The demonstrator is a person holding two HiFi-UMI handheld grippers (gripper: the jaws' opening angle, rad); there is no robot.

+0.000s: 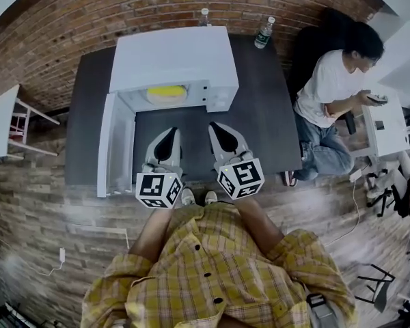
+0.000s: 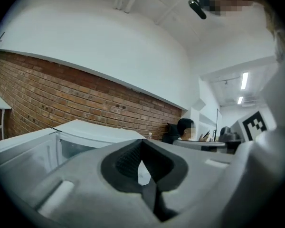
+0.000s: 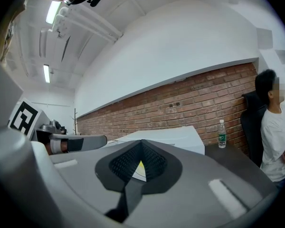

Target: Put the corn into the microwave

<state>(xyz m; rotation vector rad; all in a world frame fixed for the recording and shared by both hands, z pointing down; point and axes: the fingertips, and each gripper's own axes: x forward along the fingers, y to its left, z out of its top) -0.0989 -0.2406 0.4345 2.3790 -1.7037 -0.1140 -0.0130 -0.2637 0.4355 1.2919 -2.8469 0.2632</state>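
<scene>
The white microwave stands on the dark table with its door swung open to the left. The yellow corn lies on a plate inside the cavity. My left gripper and right gripper hover side by side just in front of the opening, both shut and empty. In the left gripper view the shut left gripper points level beside the microwave. Past the shut right gripper in its own view, a sliver of the yellow corn shows in front of the microwave.
Two water bottles stand at the back of the table by the brick wall. A seated person is at the table's right end. A small white table stands at the left. The open door juts forward on the left.
</scene>
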